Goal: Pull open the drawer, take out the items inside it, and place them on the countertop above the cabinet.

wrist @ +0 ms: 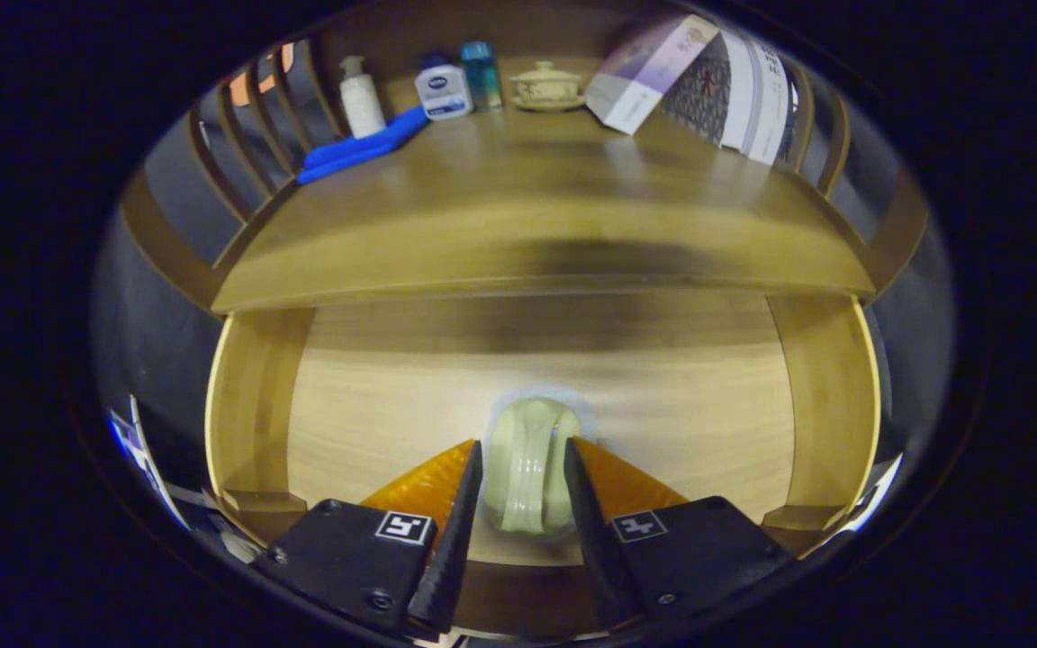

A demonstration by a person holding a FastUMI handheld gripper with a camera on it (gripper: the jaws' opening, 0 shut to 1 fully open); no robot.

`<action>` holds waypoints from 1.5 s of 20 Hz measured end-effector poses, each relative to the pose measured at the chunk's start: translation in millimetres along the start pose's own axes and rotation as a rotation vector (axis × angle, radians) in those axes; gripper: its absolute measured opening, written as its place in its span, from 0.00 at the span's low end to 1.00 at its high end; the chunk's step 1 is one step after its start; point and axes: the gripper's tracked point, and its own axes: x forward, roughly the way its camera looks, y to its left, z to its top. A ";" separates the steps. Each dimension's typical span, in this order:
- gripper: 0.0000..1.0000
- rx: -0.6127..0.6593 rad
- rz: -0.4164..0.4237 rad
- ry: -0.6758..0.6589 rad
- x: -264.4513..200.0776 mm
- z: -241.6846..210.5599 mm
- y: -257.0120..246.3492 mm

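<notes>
One item in the open drawer (253, 405): a pale green cup (527, 468), sitting between my gripper (523, 454) fingers, jaws closed on its sides. Countertop (527, 216) above, left to right: blue cloth (361, 144), white pump bottle (362, 97), white jar (444, 88), teal bottle (481, 74), lidded teacup (546, 85), tilted box (649, 72).

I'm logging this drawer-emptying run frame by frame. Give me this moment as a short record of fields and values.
drawer: pulled open, wooden
item in drawer: pale green ceramic piece, lying between the fingers
gripper: fingers close on either side of the piece; firm contact cannot be told
countertop: white pump bottle, blue cloth, small jar, teal can, lidded cup, boxes at the back
</notes>
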 end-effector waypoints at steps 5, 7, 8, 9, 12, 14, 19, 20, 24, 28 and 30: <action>0.42 0.002 -0.050 0.045 11.9 -3.1 -5.6; 0.35 -0.010 -0.050 0.043 13.7 -2.5 -5.9; 0.30 -0.011 -0.049 0.043 12.6 -3.0 -5.2; 0.24 -0.013 -0.039 0.044 11.1 -4.2 -3.5; 0.22 -0.028 -0.026 0.037 2.8 -6.8 -2.9; 0.22 -0.018 -0.008 0.026 -9.0 -7.4 -1.9; 0.23 -0.016 0.025 -0.023 -45.2 -3.9 -4.6; 0.23 -0.012 0.028 -0.031 -54.4 -3.9 -4.3; 0.23 -0.031 0.036 -0.099 -97.1 16.3 -3.3; 0.22 -0.016 0.049 -0.152 -125.6 43.4 -1.4; 0.22 -0.007 0.055 -0.158 -130.6 56.6 0.5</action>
